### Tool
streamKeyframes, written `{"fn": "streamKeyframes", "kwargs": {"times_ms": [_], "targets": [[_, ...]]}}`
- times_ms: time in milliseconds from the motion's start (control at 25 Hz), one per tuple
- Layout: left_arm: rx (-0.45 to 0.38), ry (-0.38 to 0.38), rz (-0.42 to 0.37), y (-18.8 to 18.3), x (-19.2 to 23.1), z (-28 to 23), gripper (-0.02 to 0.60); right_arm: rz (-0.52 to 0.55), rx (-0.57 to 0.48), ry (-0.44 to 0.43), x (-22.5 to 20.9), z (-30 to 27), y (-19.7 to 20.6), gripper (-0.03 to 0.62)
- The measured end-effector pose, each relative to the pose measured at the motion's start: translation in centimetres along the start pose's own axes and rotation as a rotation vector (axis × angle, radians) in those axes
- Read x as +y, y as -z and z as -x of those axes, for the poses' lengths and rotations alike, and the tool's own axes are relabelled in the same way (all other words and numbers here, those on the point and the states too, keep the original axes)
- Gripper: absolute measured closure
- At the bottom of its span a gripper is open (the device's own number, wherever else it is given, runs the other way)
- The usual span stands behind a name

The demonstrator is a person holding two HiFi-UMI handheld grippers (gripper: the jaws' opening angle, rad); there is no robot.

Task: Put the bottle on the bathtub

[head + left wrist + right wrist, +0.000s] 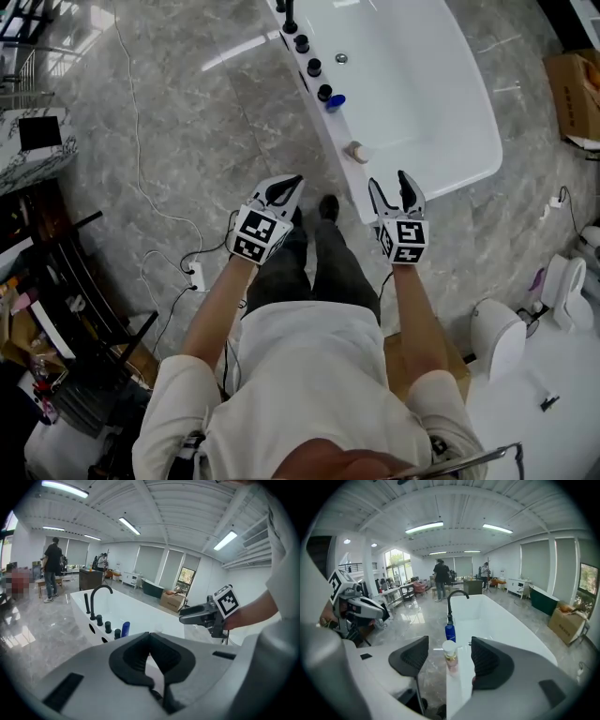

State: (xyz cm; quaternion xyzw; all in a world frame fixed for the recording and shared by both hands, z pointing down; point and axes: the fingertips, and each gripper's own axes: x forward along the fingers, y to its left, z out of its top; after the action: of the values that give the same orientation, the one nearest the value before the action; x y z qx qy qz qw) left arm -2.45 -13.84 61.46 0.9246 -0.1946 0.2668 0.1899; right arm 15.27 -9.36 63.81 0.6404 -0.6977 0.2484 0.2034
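On the bathtub rim (338,127): pump bottle (450,656) upright, seemingly released; right gripper (389,183) spread, left gripper (150,644) pressed together.

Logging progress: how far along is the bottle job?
Done, it seems: the pump bottle stands upright on the bathtub rim, clear of both grippers. In hand: nothing; the right gripper is open, the left gripper shut and empty. Remaining: nothing visible.
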Motion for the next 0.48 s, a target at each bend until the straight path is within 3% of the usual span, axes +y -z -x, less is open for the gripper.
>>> {"fn": "streamKeyframes", "kwargs": {"times_ms": [320,480], "targets": [[-0.063,-0.009,-0.033,-6.4,-1.9,5.2,0.574,0.002,-0.041,-0.012,2.2,7.0,-5.9,0.301],[-0.095,-0.004,-0.029,-9.4,-3.6,7.6,0.574,-0.006,-0.050,-0.026,3.1,10.1,-8.0,0.334]]}}
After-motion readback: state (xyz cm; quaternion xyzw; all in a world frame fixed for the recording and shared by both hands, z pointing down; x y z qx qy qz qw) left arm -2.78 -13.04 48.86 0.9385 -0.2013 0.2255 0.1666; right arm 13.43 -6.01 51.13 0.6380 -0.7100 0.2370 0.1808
